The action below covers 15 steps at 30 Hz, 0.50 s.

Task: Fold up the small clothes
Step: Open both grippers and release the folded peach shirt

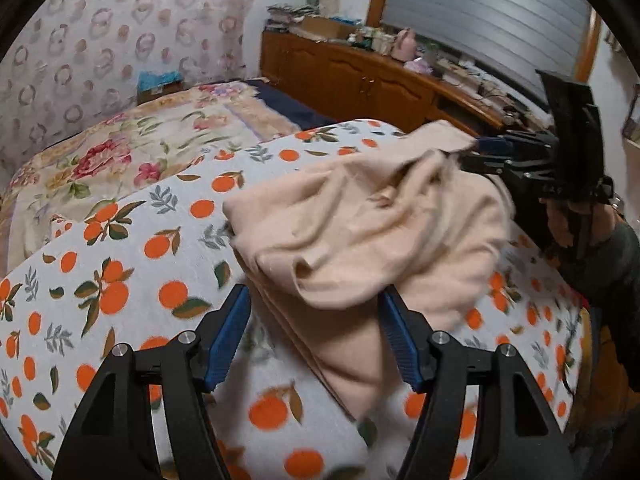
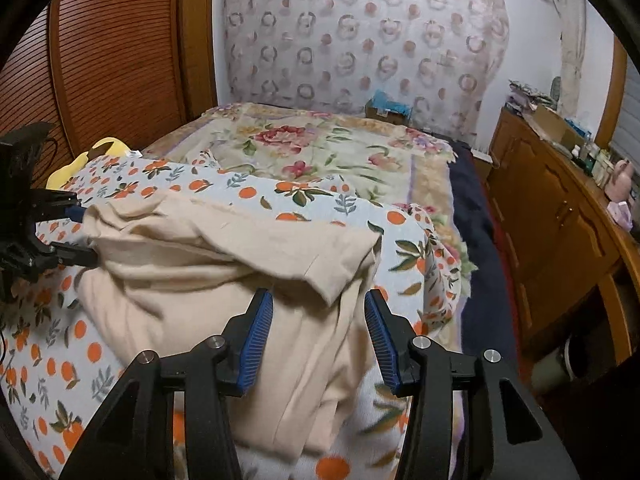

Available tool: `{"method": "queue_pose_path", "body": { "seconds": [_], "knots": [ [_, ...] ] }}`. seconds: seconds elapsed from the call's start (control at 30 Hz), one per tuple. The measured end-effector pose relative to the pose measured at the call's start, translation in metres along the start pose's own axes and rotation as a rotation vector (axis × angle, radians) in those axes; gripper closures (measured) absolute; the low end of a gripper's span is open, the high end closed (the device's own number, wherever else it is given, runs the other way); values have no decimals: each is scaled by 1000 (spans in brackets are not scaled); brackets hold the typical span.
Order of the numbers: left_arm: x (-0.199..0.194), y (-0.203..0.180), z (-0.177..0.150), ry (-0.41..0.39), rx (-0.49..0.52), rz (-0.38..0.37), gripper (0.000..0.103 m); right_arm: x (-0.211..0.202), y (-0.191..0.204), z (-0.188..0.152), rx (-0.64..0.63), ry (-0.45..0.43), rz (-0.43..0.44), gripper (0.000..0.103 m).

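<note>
A peach-beige garment (image 2: 224, 280) lies bunched, partly doubled over, on the orange-print quilt (image 1: 120, 280) spread on the bed. The left gripper (image 1: 314, 334) hovers at the garment's six-o'clock edge, fingers apart with cloth between them, not clamped. The right gripper (image 2: 318, 334) likewise straddles a fold, fingers apart; seen from the left camera at three o'clock, its tips touch the cloth. The step looks like gathering corners for a fold. Next, each gripper likely needs to close on an edge, then lift and spread the cloth flat.
</note>
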<state>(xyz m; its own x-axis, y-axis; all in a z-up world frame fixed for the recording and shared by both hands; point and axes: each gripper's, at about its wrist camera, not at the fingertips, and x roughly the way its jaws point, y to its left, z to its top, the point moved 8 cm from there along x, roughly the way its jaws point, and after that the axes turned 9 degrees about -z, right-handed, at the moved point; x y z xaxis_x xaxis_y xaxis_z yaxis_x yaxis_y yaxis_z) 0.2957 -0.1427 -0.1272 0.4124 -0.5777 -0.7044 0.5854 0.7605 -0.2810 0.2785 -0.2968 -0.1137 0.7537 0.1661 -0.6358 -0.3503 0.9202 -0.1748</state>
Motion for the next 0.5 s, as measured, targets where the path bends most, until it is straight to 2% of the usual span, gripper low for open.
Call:
{"method": "queue_pose_path", "body": {
  "seconds": [0.17,0.2,0.23,0.27,0.3,0.37,0.4,0.5],
  "knots": [
    [12,16,22,-20,-30,9,36,25,-8,24,-5,35,49,53],
    [12,19,26,-30,-38,13,36,29,-10,25,-10,37,55,60],
    [12,23,30,-44,-48,17,36,31,-9,25,-19,35,63,76],
    [12,27,33,-55,-56,24,36,37,-11,26,-31,37,72,83],
    [12,32,36,-62,-60,35,36,38,-11,27,-39,36,82,95],
    [13,43,40,-73,-65,75,36,38,-14,30,-41,21,86,97],
    [13,51,42,-79,-69,113,36,37,-19,32,-32,1,54,98],
    [4,72,51,-135,-104,207,36,40,-54,33,105,-26,-98,98]
  ]
}}
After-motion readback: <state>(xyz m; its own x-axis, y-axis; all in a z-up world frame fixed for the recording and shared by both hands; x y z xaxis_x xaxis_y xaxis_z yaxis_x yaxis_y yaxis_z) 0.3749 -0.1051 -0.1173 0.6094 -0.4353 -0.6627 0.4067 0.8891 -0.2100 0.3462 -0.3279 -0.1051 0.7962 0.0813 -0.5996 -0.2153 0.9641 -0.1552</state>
